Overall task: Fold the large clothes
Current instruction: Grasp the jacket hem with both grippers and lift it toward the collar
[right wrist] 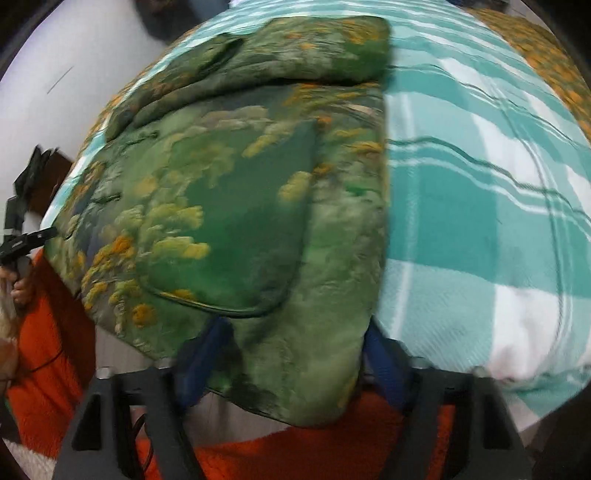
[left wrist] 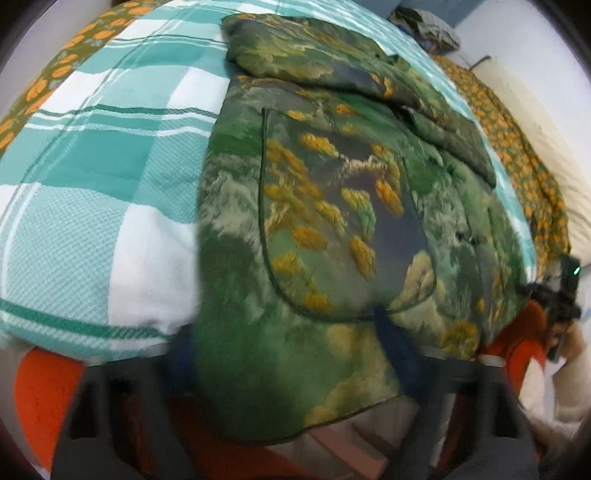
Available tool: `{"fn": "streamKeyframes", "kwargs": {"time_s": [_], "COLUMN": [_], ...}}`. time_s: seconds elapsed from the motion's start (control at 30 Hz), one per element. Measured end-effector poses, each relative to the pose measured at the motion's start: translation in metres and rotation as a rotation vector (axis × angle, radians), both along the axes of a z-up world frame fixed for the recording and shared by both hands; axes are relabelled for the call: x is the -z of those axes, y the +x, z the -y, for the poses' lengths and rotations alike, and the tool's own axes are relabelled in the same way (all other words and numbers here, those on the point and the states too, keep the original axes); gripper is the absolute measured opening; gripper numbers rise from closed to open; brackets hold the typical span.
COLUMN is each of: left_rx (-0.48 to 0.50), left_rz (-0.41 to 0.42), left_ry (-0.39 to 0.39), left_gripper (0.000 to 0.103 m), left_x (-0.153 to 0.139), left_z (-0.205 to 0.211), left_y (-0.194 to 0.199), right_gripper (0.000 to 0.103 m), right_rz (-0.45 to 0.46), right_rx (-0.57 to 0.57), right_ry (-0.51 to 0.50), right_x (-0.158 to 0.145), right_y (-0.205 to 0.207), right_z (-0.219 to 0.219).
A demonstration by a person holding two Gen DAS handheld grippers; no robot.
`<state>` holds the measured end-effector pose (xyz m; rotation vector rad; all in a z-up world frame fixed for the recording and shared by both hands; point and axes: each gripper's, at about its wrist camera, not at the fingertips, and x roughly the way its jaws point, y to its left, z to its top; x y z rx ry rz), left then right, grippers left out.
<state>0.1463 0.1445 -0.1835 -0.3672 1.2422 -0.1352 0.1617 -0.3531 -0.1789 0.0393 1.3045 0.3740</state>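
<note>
A green quilted garment [left wrist: 332, 206] with yellow leaf print and a piped pocket lies on the bed, its sleeves folded across the far end. Its near hem hangs over the bed's edge. In the left wrist view that hem lies between the fingers of my left gripper [left wrist: 288, 343]. One blue pad [left wrist: 391, 350] shows in front of the cloth, and blur hides whether the pads press. In the right wrist view the same garment [right wrist: 236, 206] has its hem bunched between the two blue pads [right wrist: 207, 354] of my right gripper [right wrist: 295, 354], which touch it on both sides.
A teal and white checked blanket [left wrist: 96, 192] covers the bed over an orange-flowered sheet [left wrist: 524, 155]. Orange fleece [right wrist: 44, 354] lies below the bed's edge. A hand [right wrist: 22, 288] on the other gripper's handle shows at the left rim. A white wall [left wrist: 532, 55] stands behind, with piled clothes [left wrist: 428, 29].
</note>
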Motion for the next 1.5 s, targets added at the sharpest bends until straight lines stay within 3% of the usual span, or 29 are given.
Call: {"fn": "streamKeyframes", "kwargs": {"time_s": [0.07, 0.17, 0.43, 0.67, 0.77, 0.87, 0.97, 1.07, 1.17, 1.3, 1.33, 1.37, 1.4, 1.47, 1.5], "left_rx": [-0.022, -0.082, -0.088, -0.044, -0.070, -0.116, -0.169, -0.246, -0.283, -0.302, -0.317, -0.327, -0.336, -0.343, -0.345], "left_rz": [-0.010, -0.007, 0.095, 0.077, 0.118, 0.201, 0.275, 0.285, 0.282, 0.267, 0.253, 0.255, 0.268, 0.314, 0.338], "left_ry": [-0.004, -0.083, -0.148, -0.166, -0.226, -0.269, -0.270, -0.229, -0.175, -0.167, -0.199, -0.232, -0.265, -0.322, -0.330], "left_gripper": [0.031, 0.015, 0.012, 0.012, 0.012, 0.012, 0.012, 0.012, 0.013, 0.034, 0.047, 0.059, 0.064, 0.081, 0.084], "left_x": [-0.003, -0.011, -0.070, -0.109, -0.137, -0.161, -0.161, -0.137, -0.113, -0.075, -0.065, -0.061, -0.063, -0.071, -0.076], "left_z": [-0.005, -0.018, -0.024, -0.029, -0.045, -0.064, -0.082, -0.094, -0.093, -0.083, -0.084, -0.086, -0.089, -0.100, -0.105], "left_y": [-0.001, -0.002, -0.018, -0.071, -0.083, -0.053, 0.018, 0.101, 0.177, 0.212, 0.214, 0.214, 0.210, 0.201, 0.197], "right_gripper": [0.019, 0.015, 0.013, 0.013, 0.012, 0.012, 0.012, 0.012, 0.012, 0.018, 0.020, 0.033, 0.047, 0.061, 0.069], "right_rz": [0.005, 0.040, 0.154, 0.111, 0.141, 0.176, 0.223, 0.257, 0.251, 0.187, 0.156, 0.132, 0.111, 0.078, 0.064], "right_rx": [0.032, 0.033, 0.057, 0.028, 0.016, 0.065, 0.151, 0.257, 0.370, 0.528, 0.572, 0.603, 0.640, 0.708, 0.723], "right_ry": [0.008, 0.009, 0.129, 0.313, 0.405, 0.487, 0.527, 0.535, 0.509, 0.483, 0.498, 0.539, 0.611, 0.773, 0.824], "right_x": [-0.008, -0.019, -0.085, -0.125, -0.152, -0.169, -0.169, -0.147, -0.103, -0.033, -0.017, -0.007, 0.000, 0.004, 0.002], "right_y": [0.003, 0.001, -0.017, -0.042, -0.050, -0.033, 0.018, 0.087, 0.150, 0.191, 0.195, 0.196, 0.194, 0.188, 0.185], "right_z": [0.003, -0.001, 0.001, 0.015, 0.018, 0.025, 0.035, 0.042, 0.042, 0.038, 0.038, 0.040, 0.044, 0.055, 0.060]}}
